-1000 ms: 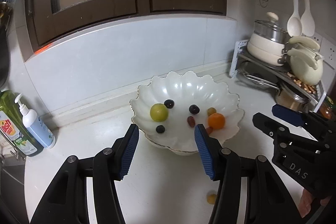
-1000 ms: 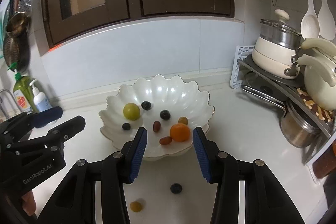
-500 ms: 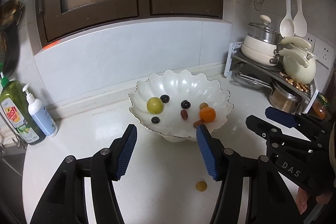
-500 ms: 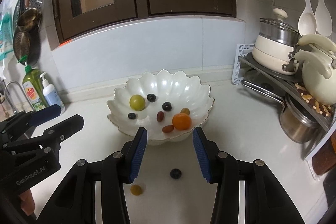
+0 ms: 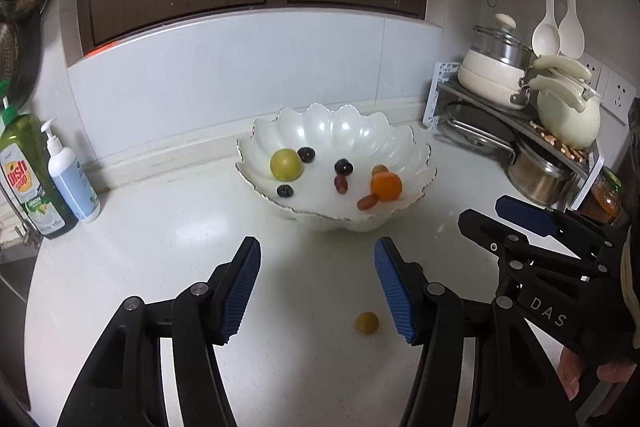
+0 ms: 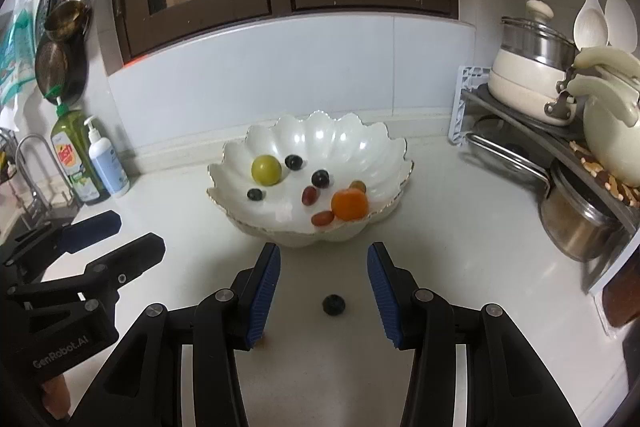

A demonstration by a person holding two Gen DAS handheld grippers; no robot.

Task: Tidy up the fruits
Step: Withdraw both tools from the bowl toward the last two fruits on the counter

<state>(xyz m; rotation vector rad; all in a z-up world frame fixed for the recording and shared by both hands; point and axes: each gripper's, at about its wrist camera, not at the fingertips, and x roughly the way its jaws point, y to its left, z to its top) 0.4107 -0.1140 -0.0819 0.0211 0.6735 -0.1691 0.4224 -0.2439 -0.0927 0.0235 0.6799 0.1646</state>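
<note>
A white scalloped bowl (image 5: pixel 416 163) (image 6: pixel 384 147) stands on the white counter and holds several fruits: a yellow-green plum (image 5: pixel 285 165), an orange (image 5: pixel 386 186), dark and red grapes. A small yellow fruit (image 5: pixel 367 322) lies loose on the counter just inside the right finger of my left gripper (image 5: pixel 318 287), which is open and empty. In the right wrist view a dark grape (image 6: pixel 333 304) lies on the counter between the fingers of my right gripper (image 6: pixel 323 287), also open, its pads clear of the grape. Each gripper shows at the edge of the other's view.
Green dish soap (image 5: pixel 28 179) and a white pump bottle (image 5: pixel 70 179) stand at the left by a sink tap (image 6: pixel 28 163). A rack (image 5: pixel 516 131) with pots and a kettle fills the right corner. Dark cabinet doors hang above the backsplash.
Both grippers have drawn back from the bowl and sunk toward the counter. The yellow fruit and the dark grape now sit higher in the views, nearer the fingertips. Jaw gaps look unchanged.
</note>
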